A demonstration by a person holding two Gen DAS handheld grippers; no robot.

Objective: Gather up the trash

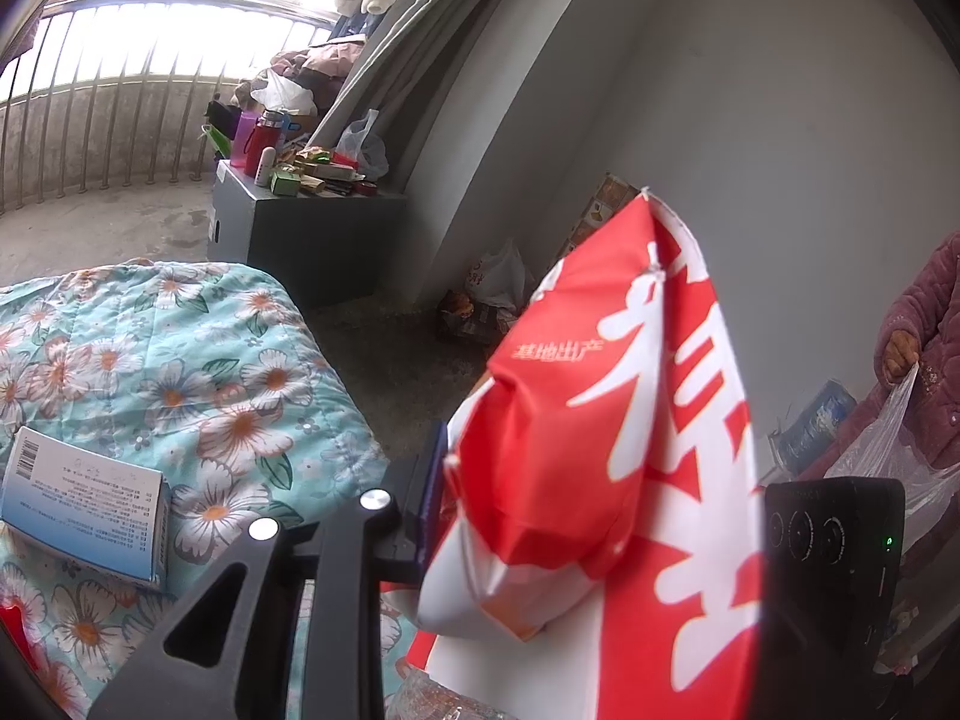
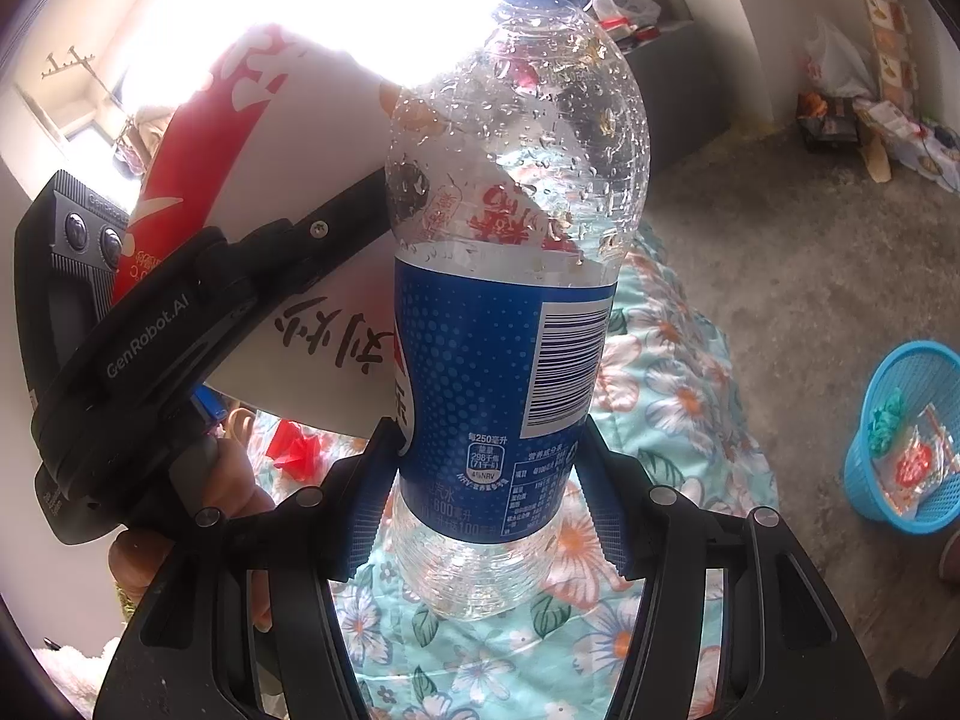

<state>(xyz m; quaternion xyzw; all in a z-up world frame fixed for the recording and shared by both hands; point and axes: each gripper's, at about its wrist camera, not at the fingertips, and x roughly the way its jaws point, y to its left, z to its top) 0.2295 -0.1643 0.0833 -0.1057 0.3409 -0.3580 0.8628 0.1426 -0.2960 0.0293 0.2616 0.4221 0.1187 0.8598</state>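
My left gripper (image 1: 516, 498) is shut on a red-and-white printed carton (image 1: 600, 408) and holds it up above the bed; only one finger (image 1: 435, 474) shows, the other is behind the carton. In the right wrist view the same carton (image 2: 270, 138) hangs at the left, with the left gripper's black body (image 2: 144, 336) and a hand under it. My right gripper (image 2: 486, 492) is shut on a clear plastic bottle (image 2: 510, 330) with a blue label and blue cap. The bottle stands upright, wet inside, with both pads (image 2: 366, 504) pressed on the label's lower part.
A floral quilt (image 1: 180, 360) covers the bed below, with a white-and-blue box (image 1: 84, 510) on it. A blue basket (image 2: 912, 372) with wrappers stands on the floor at the right. A person in a pink coat (image 1: 924, 324) holds a clear bag (image 1: 882, 450). A cluttered grey cabinet (image 1: 300, 228) stands behind.
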